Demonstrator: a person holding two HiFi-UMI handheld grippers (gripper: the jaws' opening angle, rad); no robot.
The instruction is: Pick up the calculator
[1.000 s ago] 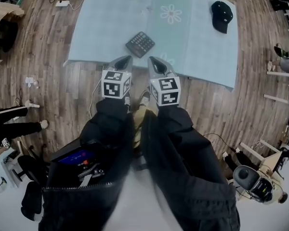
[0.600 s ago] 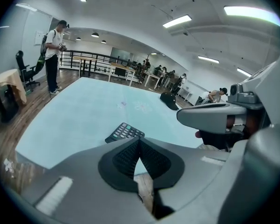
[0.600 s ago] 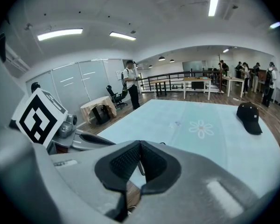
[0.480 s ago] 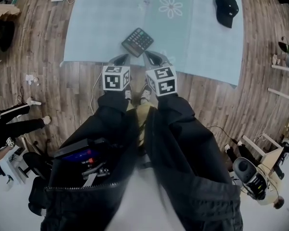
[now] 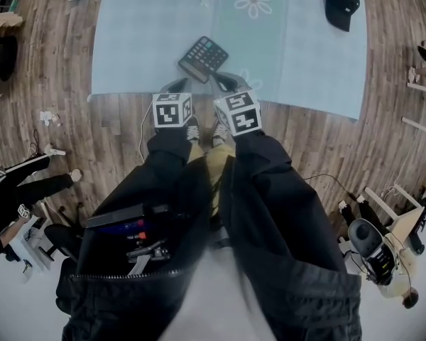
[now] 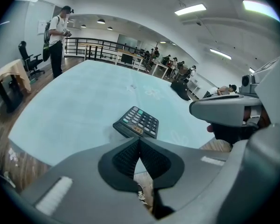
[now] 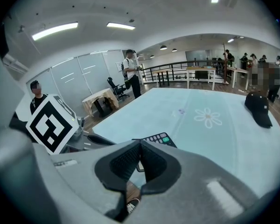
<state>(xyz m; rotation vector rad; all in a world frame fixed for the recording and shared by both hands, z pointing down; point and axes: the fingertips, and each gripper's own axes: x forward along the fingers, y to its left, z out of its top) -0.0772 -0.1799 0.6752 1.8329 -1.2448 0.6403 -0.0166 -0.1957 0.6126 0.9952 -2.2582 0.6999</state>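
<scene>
Item: one dark calculator (image 5: 203,57), green key at a far corner. We find it lying flat and turned askew on a pale blue surface (image 5: 142,41), which looks to be a cloth-covered worktop, close to the edge nearest us. Flower print (image 5: 253,0) on the cloth further in. Black cap (image 5: 341,2) well apart, at the far right corner. Left gripper (image 5: 176,85): fingers pressed together with nothing between them. It hangs over the near edge, pointing down toward the calculator, and in the left gripper view we see bare cloth between the tips and the calculator (image 6: 136,122). Right gripper (image 5: 227,82): fingers likewise pressed together and empty, just beside the left one. In the right gripper view the calculator (image 7: 158,139) shows partly behind the tips. Wooden floor (image 5: 128,141) around. Our shoes (image 5: 193,129) stand at the edge below the grippers.
</scene>
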